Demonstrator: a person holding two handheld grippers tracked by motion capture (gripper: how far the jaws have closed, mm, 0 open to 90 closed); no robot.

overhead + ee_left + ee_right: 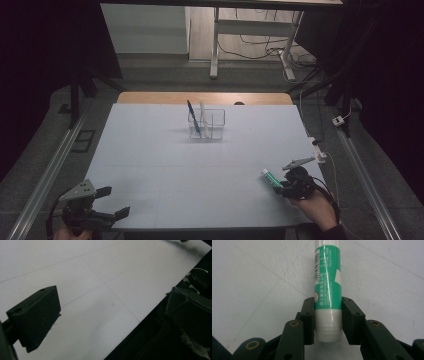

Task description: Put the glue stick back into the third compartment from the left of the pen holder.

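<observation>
A green-and-white glue stick [328,290] lies between the jaws of my right gripper [328,318], whose pads press on its lower body on both sides. From above, the glue stick [272,178] juts toward the upper left from my right gripper [285,187] at the table's near right corner. My left gripper [114,202] stands open at the near left corner, over the table's front edge. Its two black fingers [37,317] are wide apart with nothing between them. A clear organiser [207,124] at the table's far middle holds a blue pen [193,117] and a white stick.
The white table sheet [165,165] stretches between the grippers and the organiser. Its front edge [150,315] runs beside my left gripper, with dark floor past it. A white cable connector [318,150] lies at the right edge.
</observation>
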